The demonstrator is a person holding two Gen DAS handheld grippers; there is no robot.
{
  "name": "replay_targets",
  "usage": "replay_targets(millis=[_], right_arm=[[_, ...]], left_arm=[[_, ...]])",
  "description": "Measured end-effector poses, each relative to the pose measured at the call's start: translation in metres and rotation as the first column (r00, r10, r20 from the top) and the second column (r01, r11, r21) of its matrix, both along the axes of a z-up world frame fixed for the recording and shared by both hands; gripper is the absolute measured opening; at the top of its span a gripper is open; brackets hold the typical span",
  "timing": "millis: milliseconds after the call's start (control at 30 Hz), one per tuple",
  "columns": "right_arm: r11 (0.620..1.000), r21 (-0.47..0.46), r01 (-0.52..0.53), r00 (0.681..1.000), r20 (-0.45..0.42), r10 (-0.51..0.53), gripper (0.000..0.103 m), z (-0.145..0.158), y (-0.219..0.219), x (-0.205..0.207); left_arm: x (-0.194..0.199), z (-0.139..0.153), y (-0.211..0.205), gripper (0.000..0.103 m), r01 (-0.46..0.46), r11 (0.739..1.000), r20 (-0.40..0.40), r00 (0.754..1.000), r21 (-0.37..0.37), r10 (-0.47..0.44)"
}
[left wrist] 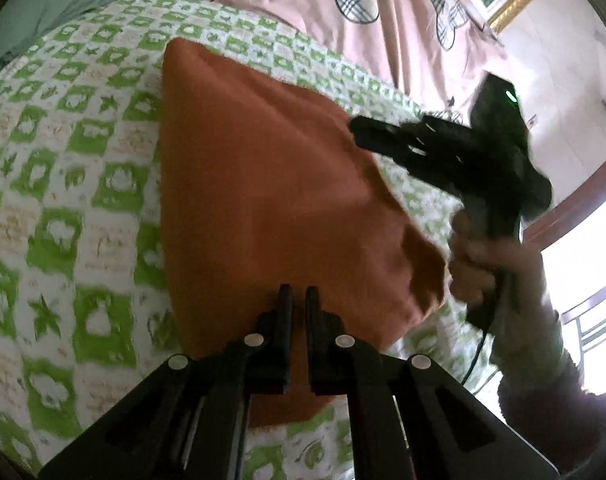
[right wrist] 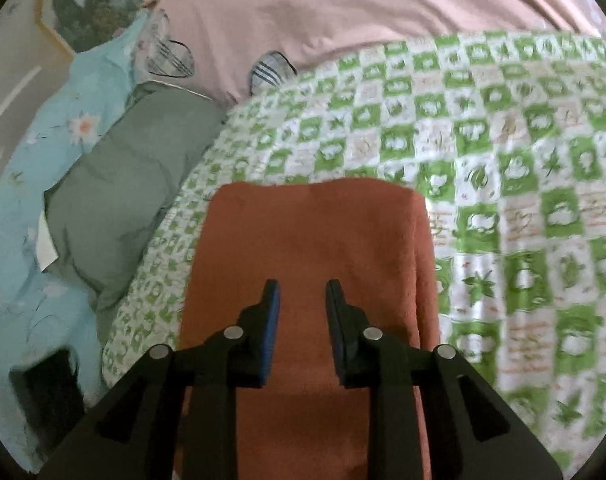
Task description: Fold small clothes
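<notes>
While the orange cloth (left wrist: 271, 184) lies folded on the green-checked sheet (left wrist: 63, 200) of the bed, the left claw (left wrist: 299, 294) hovers over its near edge with fingers close together, a narrow gap between them and nothing pinched. At the cloth's right side the right claw (left wrist: 359, 132) is blurred, gripped by a hand (left wrist: 487, 268); in its own view the right claw (right wrist: 302, 288) stands spread above the cloth (right wrist: 315, 232), empty. A pink quilt (right wrist: 303, 20) lies at the far side, a grey-green pillow (right wrist: 127, 184) on the left.
</notes>
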State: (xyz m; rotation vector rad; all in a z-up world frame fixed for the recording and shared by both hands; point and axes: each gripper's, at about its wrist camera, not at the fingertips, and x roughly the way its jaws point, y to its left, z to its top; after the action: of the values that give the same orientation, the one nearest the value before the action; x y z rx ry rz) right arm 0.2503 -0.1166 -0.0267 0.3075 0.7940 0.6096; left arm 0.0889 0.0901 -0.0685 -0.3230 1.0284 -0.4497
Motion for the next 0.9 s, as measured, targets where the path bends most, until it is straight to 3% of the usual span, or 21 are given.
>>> replay_targets(millis=[33, 100, 133, 300, 533, 633, 733, 800, 900], right_arm=[[0.999, -0.027, 0.032, 0.999, -0.018, -0.032, 0.025, -0.009, -0.001, 0.007], [0.995, -0.063, 0.077, 0.996, -0.034, -0.079, 0.013, -0.028, -0.006, 0.019], [0.995, -0.046, 0.092, 0.995, -0.044, -0.094, 0.0, -0.035, -0.012, 0.023], [0.995, -0.011, 0.103, 0.994, -0.047, -0.104, 0.001, -0.032, -0.024, 0.022], [0.999, 0.011, 0.034, 0.999, 0.021, -0.034, 0.004, -0.009, -0.035, -0.054], [0.999, -0.021, 0.024, 1.0, 0.01, -0.024, 0.004, -0.023, -0.039, -0.081], [0.986, -0.143, 0.084, 0.996, -0.029, -0.089, 0.0, -0.051, -0.044, -0.08], [0.992, -0.081, 0.099, 0.994, -0.044, -0.103, 0.0, -0.064, -0.054, -0.075], [0.99, -0.077, 0.117, 0.992, -0.044, -0.12, 0.0, -0.062, -0.055, -0.073]], left_arm=[[-0.002, -0.007, -0.003, 0.004, 0.004, 1.0, -0.016, 1.0, 0.015, -0.004], [-0.003, -0.022, -0.006, 0.001, 0.015, 1.0, -0.02, 1.0, 0.013, -0.015], [-0.002, -0.025, -0.006, 0.001, 0.018, 1.0, -0.02, 1.0, 0.007, -0.018], [0.0, -0.023, -0.001, 0.001, 0.008, 0.999, -0.044, 0.999, -0.034, -0.01], [-0.034, 0.005, 0.01, 0.004, 0.006, 1.0, 0.024, 1.0, 0.024, -0.007], [-0.041, 0.008, 0.016, 0.004, -0.039, 0.996, 0.04, 0.999, 0.075, 0.036], [-0.033, -0.007, 0.021, 0.003, -0.071, 0.995, -0.008, 0.997, 0.072, 0.071], [-0.031, -0.012, 0.023, 0.003, -0.077, 0.995, -0.01, 0.997, 0.071, 0.078], [-0.031, -0.011, 0.019, 0.003, -0.088, 0.993, -0.014, 0.996, 0.081, 0.09]])
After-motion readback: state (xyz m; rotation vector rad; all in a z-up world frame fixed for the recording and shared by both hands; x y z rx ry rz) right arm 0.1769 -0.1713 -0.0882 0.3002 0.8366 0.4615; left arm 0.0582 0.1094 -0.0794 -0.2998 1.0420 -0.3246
